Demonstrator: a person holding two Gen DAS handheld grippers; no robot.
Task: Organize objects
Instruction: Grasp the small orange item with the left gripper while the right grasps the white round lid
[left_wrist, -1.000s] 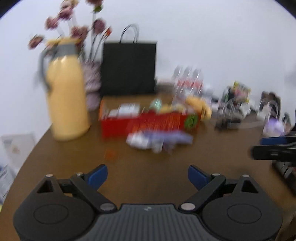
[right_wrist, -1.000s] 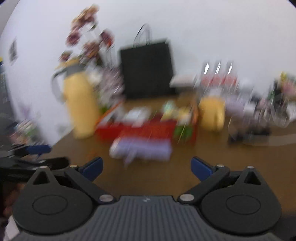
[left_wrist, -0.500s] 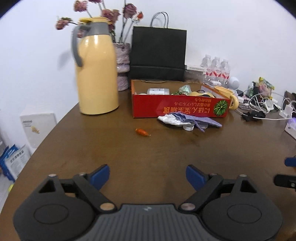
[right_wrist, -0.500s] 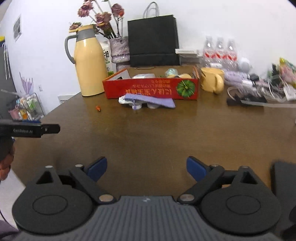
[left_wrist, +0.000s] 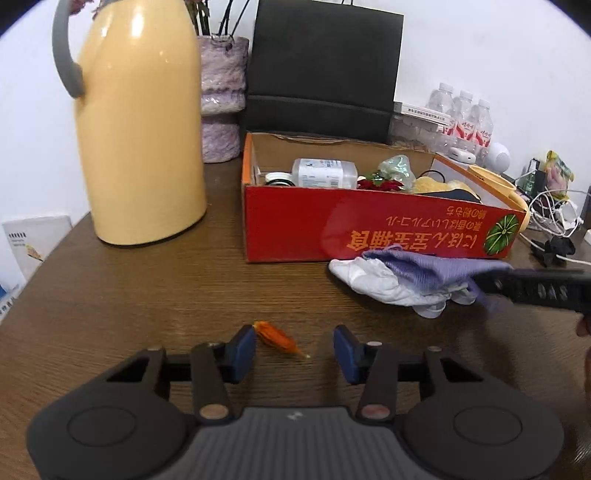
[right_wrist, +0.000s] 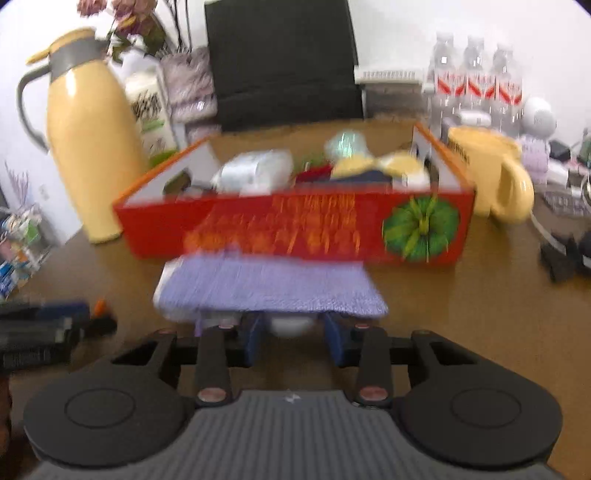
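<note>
Left wrist view: a small orange wrapped candy (left_wrist: 277, 339) lies on the brown wooden surface (left_wrist: 155, 295), long axis running diagonally, its thin tip pointing near-right. It sits between the spread blue pads of the left hand-held gripper (left_wrist: 294, 350), nearer the left pad. The right hand-held gripper (right_wrist: 294, 341), held low, fingers apart, reaches a white round item under the lilac knitted cloth (right_wrist: 269, 284).

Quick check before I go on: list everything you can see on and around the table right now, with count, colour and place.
thermos: 1, yellow, back left
vase: 1, purple, behind thermos
paper bag: 1, black, behind box
box: 1, red, centre, holding mixed items
cloth: 1, purple, in front of box, over something white
candy: 1, orange, on table between left fingers
mug: 1, yellow, right of box
water bottles: 3, clear, back right
cables: several, white, far right
left gripper: open around candy
right gripper: open at cloth edge
</note>
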